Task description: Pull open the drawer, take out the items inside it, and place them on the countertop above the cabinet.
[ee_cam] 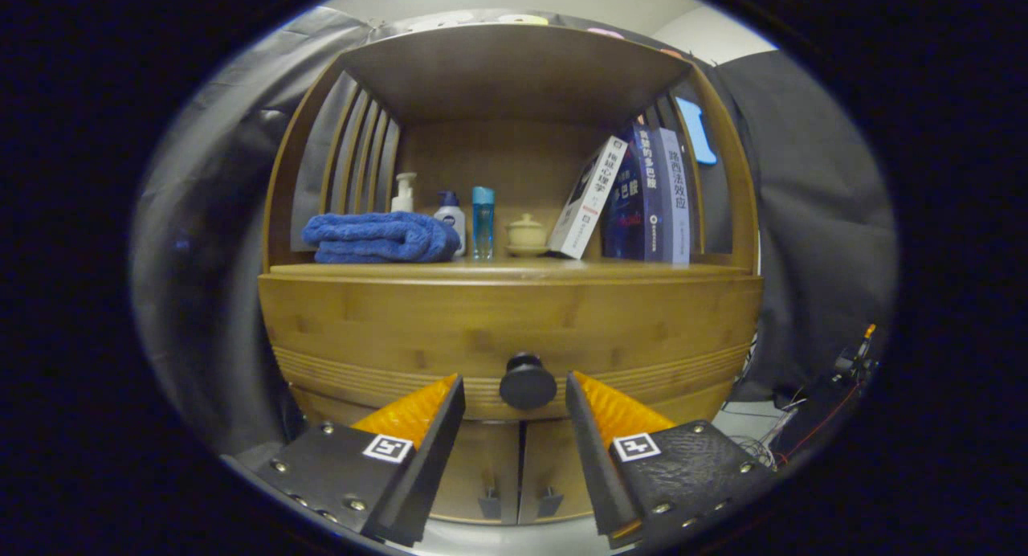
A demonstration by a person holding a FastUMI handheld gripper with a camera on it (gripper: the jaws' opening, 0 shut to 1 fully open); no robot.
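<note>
Approaching with your gripper (515,383) fingers spread wide either side of the knob (528,381) at lower centre, on the closed drawer (506,331), you risk slipping off if they close off-centre.

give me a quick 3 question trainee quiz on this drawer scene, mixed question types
1. True or false: the drawer is already pulled open.
2. The drawer knob sits: A) between the fingers of the claw, B) beside the folded blue towel, C) under the cabinet doors.
3. Fill in: on the countertop, the leaning white book rests against the upright ____.

Key: 1 false, the drawer front sits shut. 2 A, the claw is open with a gap either side of the knob. 3 books.
</note>
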